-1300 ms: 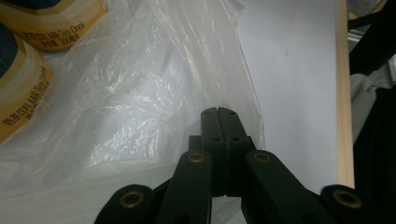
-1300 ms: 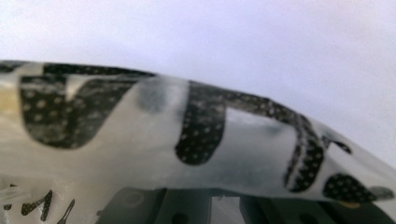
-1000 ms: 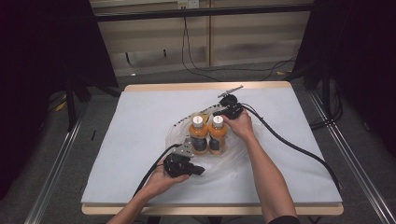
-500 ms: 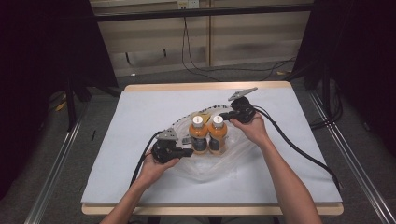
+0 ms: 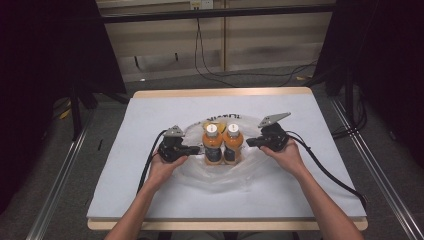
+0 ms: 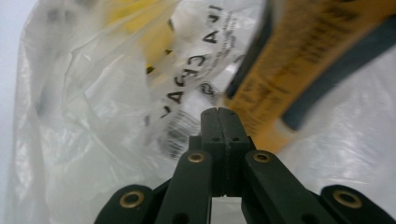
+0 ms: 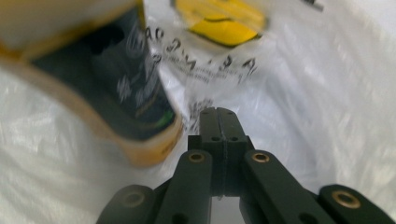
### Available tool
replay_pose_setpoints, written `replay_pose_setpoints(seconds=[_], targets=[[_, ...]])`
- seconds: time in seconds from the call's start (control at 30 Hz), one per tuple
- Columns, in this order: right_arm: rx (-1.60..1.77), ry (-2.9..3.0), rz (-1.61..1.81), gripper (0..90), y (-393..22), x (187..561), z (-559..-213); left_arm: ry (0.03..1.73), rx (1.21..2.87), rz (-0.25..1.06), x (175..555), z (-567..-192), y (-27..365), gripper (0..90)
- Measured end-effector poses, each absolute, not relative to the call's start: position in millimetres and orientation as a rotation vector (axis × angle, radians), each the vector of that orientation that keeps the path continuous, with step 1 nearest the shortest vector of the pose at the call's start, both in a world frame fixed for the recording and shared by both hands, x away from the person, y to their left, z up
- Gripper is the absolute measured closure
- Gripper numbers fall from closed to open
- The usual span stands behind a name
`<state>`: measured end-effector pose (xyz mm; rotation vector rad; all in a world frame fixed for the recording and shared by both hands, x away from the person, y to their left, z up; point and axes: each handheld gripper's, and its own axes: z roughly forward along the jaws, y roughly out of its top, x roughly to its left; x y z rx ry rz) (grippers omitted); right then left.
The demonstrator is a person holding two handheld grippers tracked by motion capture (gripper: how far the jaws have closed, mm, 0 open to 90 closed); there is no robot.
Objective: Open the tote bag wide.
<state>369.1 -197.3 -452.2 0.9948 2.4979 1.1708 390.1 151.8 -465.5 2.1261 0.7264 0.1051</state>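
Two orange bottles with white caps, the left bottle (image 5: pixel 212 143) and the right bottle (image 5: pixel 232 141), stand side by side on a crumpled clear plastic bag (image 5: pixel 220 176) at the table's middle. My left gripper (image 5: pixel 195 149) lies level just left of the left bottle, jaws shut, pointing at it. My right gripper (image 5: pixel 250 142) sits just right of the right bottle, also shut. In the left gripper view the shut jaws (image 6: pixel 218 112) face the printed bag (image 6: pixel 93 140) with a blurred bottle (image 6: pixel 289 70) at the right. In the right gripper view the shut jaws (image 7: pixel 218 112) face the bag (image 7: pixel 303 93), a bottle (image 7: pixel 107 88) at the left.
A white sheet (image 5: pixel 150 195) covers the wooden table (image 5: pixel 225 223). Black cables (image 5: pixel 325 170) trail from both grippers toward the front. Dark curtains and metal rails (image 5: pixel 55 200) flank the table; loose cables lie on the floor behind it.
My left gripper moved away from the front edge to beside the left bottle. My right gripper swung from behind the bottles to their right side.
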Motion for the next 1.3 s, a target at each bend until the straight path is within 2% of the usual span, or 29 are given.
replay_pose_setpoints(seconds=[0.37, 0.63, 1.07, 1.27, 1.3], targets=[[0.962, 2.551, 1.147, 90.0, -205.3, 340.7, -473.9, 0.88, 2.106, 0.074, 413.5, -489.9, 165.0, 90.0], [0.969, 2.549, 1.115, 90.0, -205.1, 334.7, -480.4, 0.766, 2.072, 0.062, 402.8, -477.2, 160.2, 90.0], [0.975, 2.343, 1.362, 90.0, -221.6, 319.9, -437.0, 0.586, 1.982, 0.105, 368.2, -430.1, 167.7, 90.0], [0.981, 2.283, 1.359, 90.0, -236.9, 303.9, -424.1, 0.574, 1.968, 0.123, 354.0, -422.3, 176.4, 90.0], [0.989, 2.269, 1.358, 82.2, -239.7, 300.6, -423.0, 0.576, 1.97, 0.134, 351.7, -422.2, 179.0, 90.0]])
